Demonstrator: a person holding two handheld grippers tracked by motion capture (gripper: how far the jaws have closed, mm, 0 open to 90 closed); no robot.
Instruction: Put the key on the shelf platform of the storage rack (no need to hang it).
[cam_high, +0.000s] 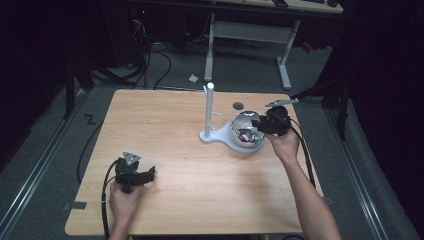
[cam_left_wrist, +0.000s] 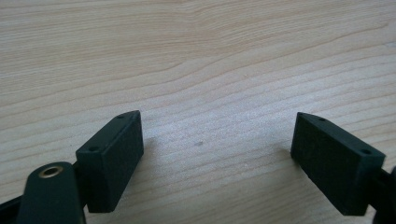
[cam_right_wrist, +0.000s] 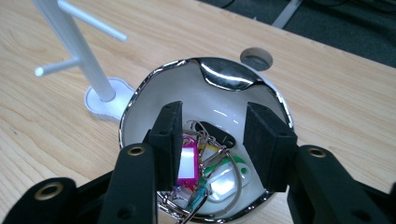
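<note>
high view, tabletop: a light wooden tabletop (cam_high: 190, 165) with a dark floor and cables around it, and a round hole (cam_high: 238, 105) near its far edge.
high view, stand: a white stand (cam_high: 209, 112) with an upright post and short side pegs sits right of centre on a flat white base.
high view, bowl: a shiny metal bowl (cam_high: 239, 125) with a white inside stands just beside the stand's base, on its right, with small coloured things in it.
high view, left gripper: the left gripper (cam_high: 151, 174) is held low at the near left of the tabletop, well apart from the bowl, its cable trailing toward the person.
high view, right gripper: the right gripper (cam_high: 256, 125) is held at the bowl's right rim, pointing into it.
left gripper view, jaws: the two black jaws stand wide apart over bare wood grain, with nothing between them.
right gripper view, jaws: the jaws are apart and reach down inside the bowl (cam_right_wrist: 154, 88), clamped on nothing that can be seen.
right gripper view, key tags: a tangle of key tags (cam_right_wrist: 205, 168) on wire rings lies on the bowl's bottom between the jaws: one pink, one green, one yellow, one black.
right gripper view, stand: the stand (cam_right_wrist: 88, 60) rises left of the bowl, its base touching or just beside the rim; which one cannot be told.
</note>
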